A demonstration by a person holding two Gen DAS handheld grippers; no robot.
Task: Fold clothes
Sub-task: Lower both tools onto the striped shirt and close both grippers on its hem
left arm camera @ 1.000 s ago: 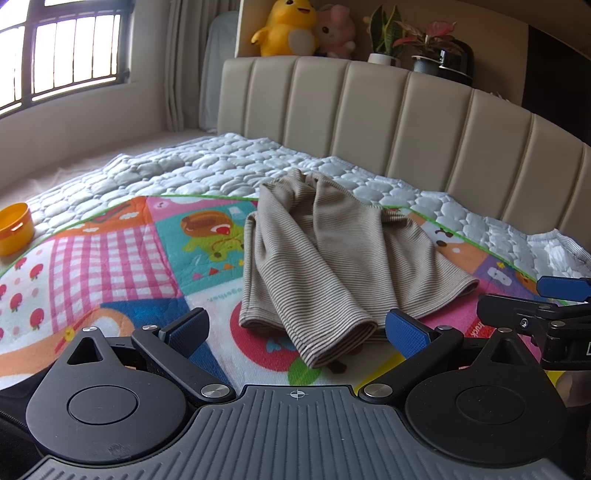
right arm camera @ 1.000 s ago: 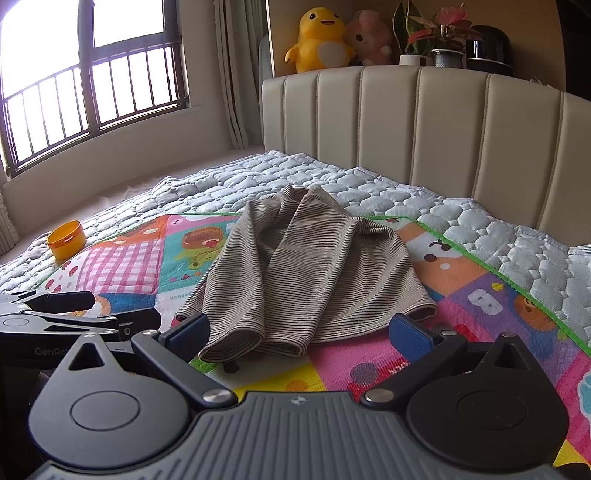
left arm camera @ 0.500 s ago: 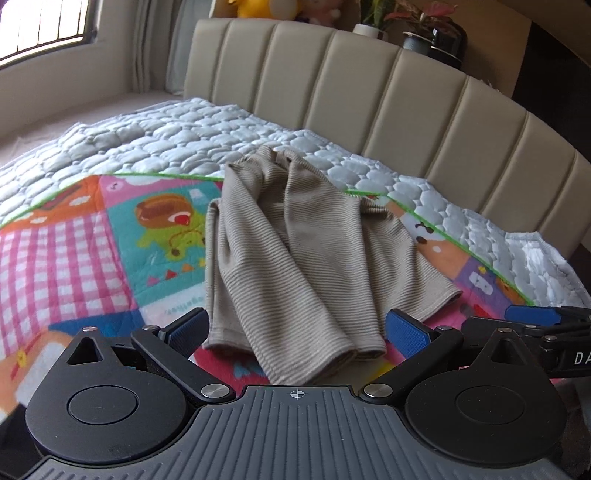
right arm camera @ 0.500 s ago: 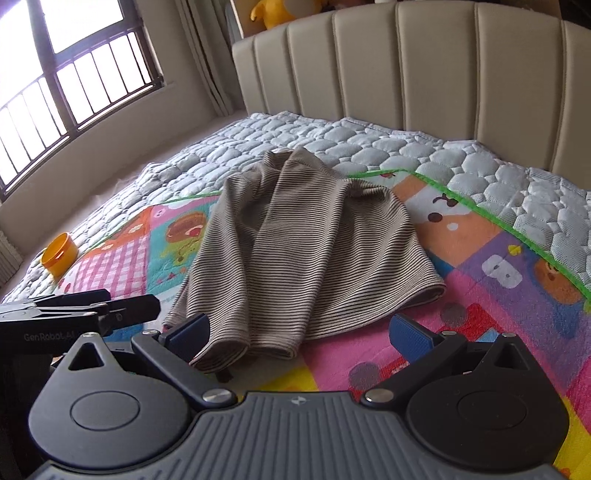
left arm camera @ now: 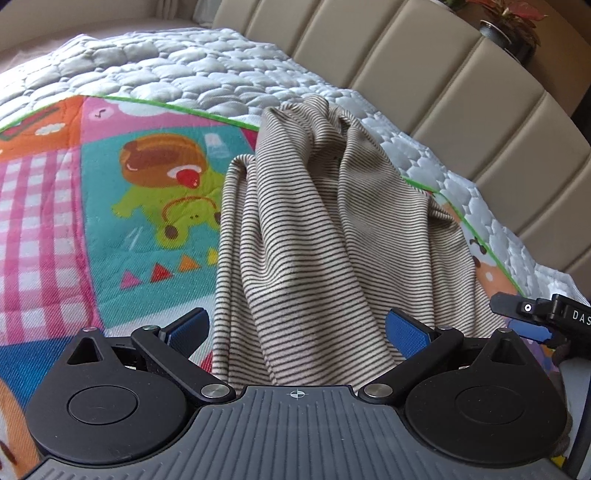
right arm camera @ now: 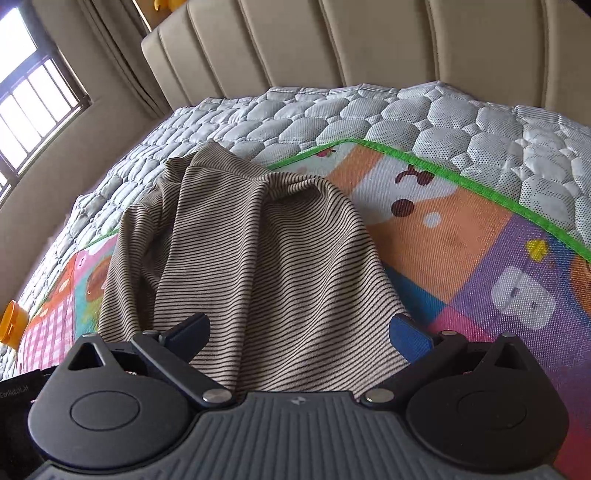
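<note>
A beige shirt with thin dark stripes (left arm camera: 325, 236) lies rumpled on a colourful play mat (left arm camera: 74, 221); it also shows in the right wrist view (right arm camera: 258, 258). My left gripper (left arm camera: 295, 328) is open, low over the shirt's near hem, its blue pads either side of the cloth. My right gripper (right arm camera: 299, 328) is open, low over the near right part of the hem. The right gripper's tip shows at the right edge of the left wrist view (left arm camera: 535, 314). The hem itself is hidden under both gripper bodies.
The mat (right arm camera: 480, 258) lies on a quilted white mattress cover (left arm camera: 184, 74) with a padded beige headboard (right arm camera: 369, 44) behind. An orange bowl (right arm camera: 11, 325) sits at the far left. A potted plant (left arm camera: 509, 22) stands on the headboard ledge.
Both grippers have moved forward and down toward the shirt's near hem, which now fills the space between the open fingers. The shirt has not moved.
</note>
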